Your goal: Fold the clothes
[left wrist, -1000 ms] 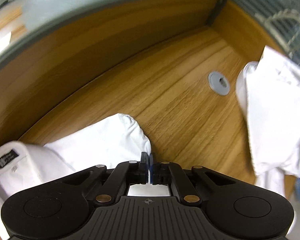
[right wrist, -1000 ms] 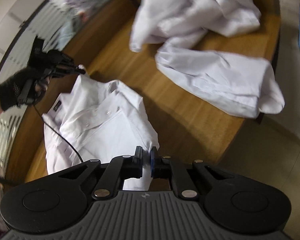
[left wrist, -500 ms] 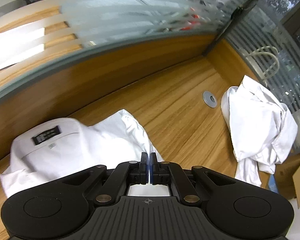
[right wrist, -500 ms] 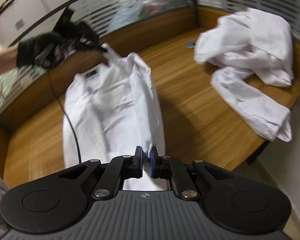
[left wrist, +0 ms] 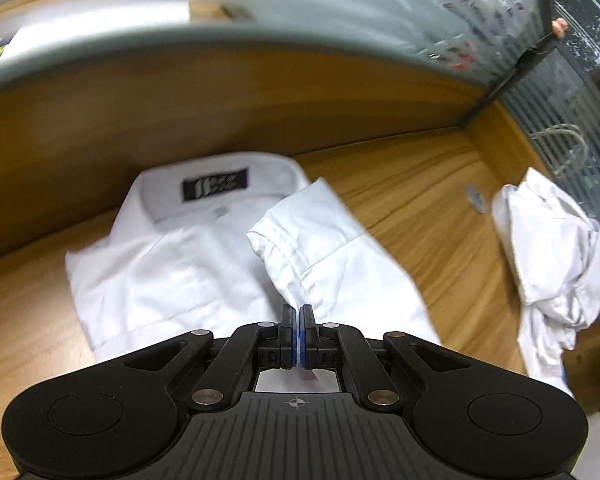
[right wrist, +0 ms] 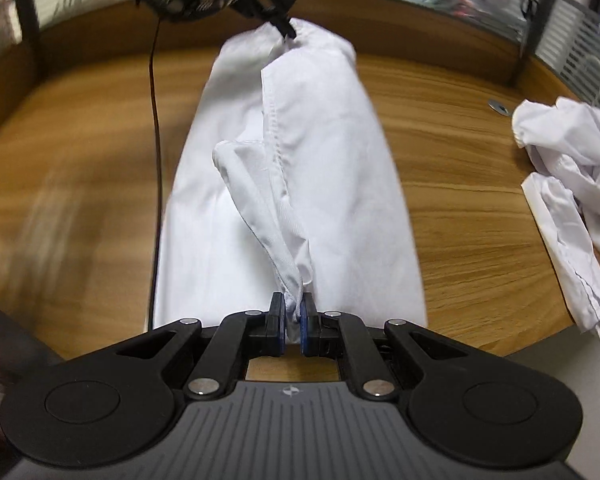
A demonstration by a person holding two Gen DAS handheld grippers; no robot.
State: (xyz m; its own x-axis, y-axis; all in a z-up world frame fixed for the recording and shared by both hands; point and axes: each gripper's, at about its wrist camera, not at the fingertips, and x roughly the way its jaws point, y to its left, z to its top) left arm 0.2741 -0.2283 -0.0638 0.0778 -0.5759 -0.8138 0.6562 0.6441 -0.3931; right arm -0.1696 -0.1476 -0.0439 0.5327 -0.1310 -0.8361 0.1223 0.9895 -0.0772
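- Shirt lies on the wooden desk, collar toward the back panel, its right side panel lifted over the body.
- Left gripper pinches the top of that panel; right gripper pinches the bunched hem.
- Risk, I judge: thin cloth slips from either pinch, or uneven pulling skews the crease.
- Only the left view shows the collar label; only the right view shows both grippers and the whole fold.
- 2nd garment pile sits well apart.

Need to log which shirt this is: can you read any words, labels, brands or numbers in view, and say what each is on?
Black collar label on the white shirt: pale markings, too blurred to read.
Small white tag just below it: too small to read.
Coloured marks on the glass partition: blurred, unreadable.
Right wrist view: no text visible.
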